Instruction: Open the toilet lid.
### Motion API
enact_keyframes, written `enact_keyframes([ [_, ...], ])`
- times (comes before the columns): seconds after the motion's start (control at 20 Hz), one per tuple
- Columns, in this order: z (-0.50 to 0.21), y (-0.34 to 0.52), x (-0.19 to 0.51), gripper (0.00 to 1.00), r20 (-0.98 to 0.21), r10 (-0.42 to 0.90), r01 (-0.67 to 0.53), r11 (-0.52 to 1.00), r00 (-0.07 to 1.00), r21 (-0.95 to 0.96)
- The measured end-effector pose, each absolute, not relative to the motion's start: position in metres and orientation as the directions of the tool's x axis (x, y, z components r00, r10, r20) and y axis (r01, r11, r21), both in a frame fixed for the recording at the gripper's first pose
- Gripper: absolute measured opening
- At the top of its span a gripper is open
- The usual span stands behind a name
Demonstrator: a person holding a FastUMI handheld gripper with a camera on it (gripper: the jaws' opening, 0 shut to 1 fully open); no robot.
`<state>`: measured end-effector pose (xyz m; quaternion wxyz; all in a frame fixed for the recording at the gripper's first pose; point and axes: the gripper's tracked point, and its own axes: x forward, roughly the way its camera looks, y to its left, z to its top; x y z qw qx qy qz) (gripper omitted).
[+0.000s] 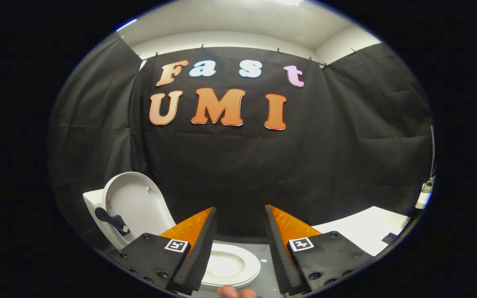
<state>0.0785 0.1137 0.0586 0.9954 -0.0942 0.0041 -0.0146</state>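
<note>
one toilet lid (137, 205) stands upright, seemingly leaning on the tank (93, 200), above one bowl (230, 265); the gripper (240, 217) gapes wide, holding nothing.

Gripper-mounted view, facing booth wall (238, 165)

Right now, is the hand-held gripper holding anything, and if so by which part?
Nothing is held. The hand-held gripper has its fingers spread apart with only air between them. The toilet lid already stands raised, off to the left and away from the fingers.
</note>
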Motion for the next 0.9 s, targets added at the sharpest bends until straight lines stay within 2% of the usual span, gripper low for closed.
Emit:
enact_keyframes([
  [0.5,0.020,0.063,0.045,0.74,-0.011,-0.100,0.098,0.989,0.995,-0.111],
  [0.65,0.002,0.039,0.042,0.74,-0.002,-0.174,0.173,0.981,0.985,-0.092],
  [0.75,-0.014,0.033,0.046,0.74,-0.044,-0.195,0.191,0.978,0.980,-0.086],
  [0.9,-0.010,0.029,0.045,0.74,-0.043,-0.206,0.203,0.976,0.978,-0.080],
])
